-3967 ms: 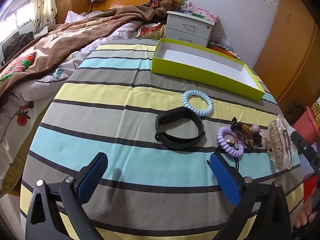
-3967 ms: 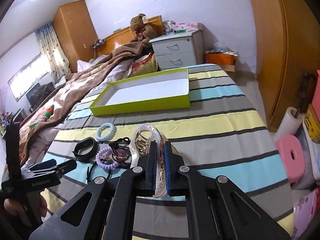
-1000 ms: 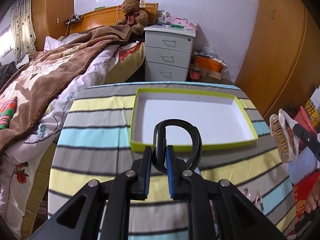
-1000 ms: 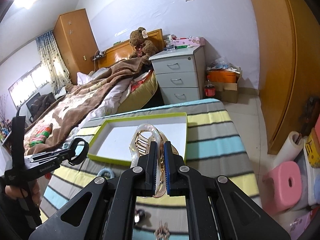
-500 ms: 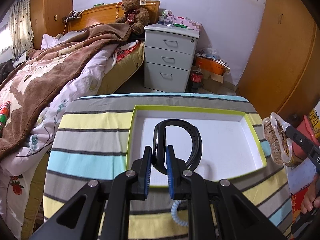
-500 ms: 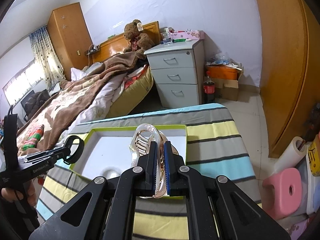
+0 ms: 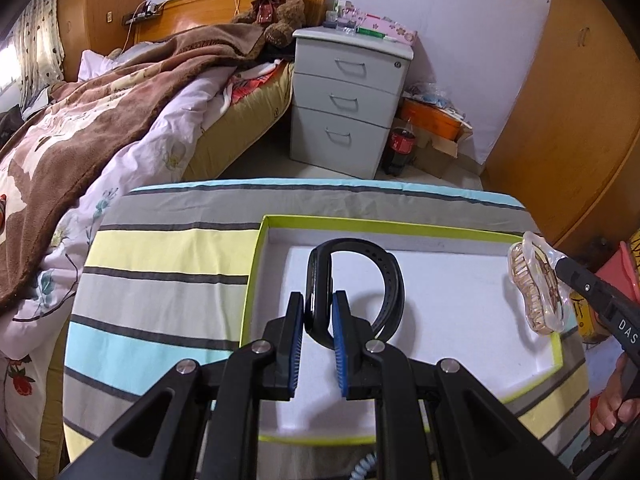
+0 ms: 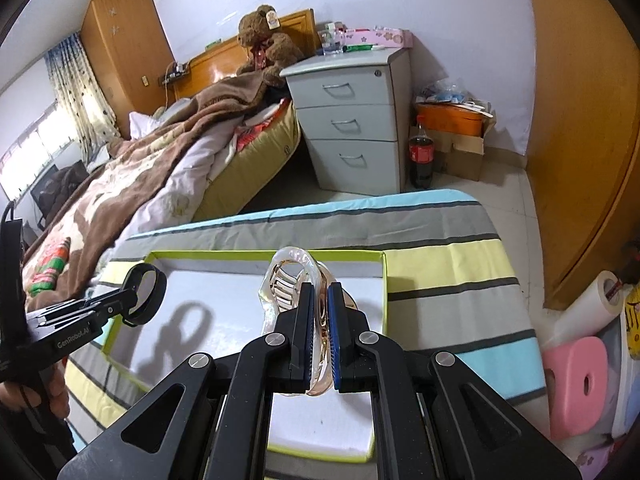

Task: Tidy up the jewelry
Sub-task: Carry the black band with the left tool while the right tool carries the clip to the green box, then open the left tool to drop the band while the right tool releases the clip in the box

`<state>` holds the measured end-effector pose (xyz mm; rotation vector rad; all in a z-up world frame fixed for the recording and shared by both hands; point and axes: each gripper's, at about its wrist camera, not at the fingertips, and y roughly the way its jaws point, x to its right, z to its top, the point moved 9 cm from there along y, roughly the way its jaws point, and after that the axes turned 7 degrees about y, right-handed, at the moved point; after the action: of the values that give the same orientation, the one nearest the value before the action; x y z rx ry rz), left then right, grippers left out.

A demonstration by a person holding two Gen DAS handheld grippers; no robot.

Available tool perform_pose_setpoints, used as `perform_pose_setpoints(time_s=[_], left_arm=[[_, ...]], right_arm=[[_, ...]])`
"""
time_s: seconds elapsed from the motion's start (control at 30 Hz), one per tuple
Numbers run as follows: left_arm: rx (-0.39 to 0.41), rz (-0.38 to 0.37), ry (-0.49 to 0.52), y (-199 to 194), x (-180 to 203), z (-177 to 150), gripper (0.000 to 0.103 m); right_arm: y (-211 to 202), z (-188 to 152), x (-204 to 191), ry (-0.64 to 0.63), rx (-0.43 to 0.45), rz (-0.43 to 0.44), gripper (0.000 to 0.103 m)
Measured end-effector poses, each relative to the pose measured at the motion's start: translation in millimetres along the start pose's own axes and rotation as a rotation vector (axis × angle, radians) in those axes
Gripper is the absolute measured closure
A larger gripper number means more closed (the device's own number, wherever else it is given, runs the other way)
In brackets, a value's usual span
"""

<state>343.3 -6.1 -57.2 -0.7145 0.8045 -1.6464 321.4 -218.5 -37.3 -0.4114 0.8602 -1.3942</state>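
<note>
Left claw (image 7: 318,320) clamps black rubber wristband (image 7: 352,280), lower centre, above shallow lime-green white-floored tray (image 7: 256,276). Right claw (image 8: 318,328) clamps translucent amber hair clip (image 8: 288,276), centre frame. Risk: releasing high, springy band may bounce over the tray's low rim.

Left gripper (image 7: 318,312) and right gripper (image 8: 318,320) both reach forward, each with fingers clamped together.

A bed (image 7: 132,120) under a brown blanket (image 8: 132,168) lies left; a grey three-drawer nightstand (image 7: 348,100) stands far, beside a wooden wardrobe (image 8: 580,120) on the right.
</note>
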Motion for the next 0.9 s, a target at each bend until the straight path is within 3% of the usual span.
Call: perform_pose_setpoints(time_s=[0.37, 0.9], left_arm=[[-0.040, 0.007, 0.002, 22.9, 3.6, -6.5, 0.088], [-0.067, 0.011, -0.009, 35.4, 3.3, -9.7, 0.087]], right_arm=[[26.0, -6.6, 5.4, -0.014, -0.038, -0.033, 0.096], [29.3, -3.1, 6.9, -0.023, -0.028, -0.061, 0.096]])
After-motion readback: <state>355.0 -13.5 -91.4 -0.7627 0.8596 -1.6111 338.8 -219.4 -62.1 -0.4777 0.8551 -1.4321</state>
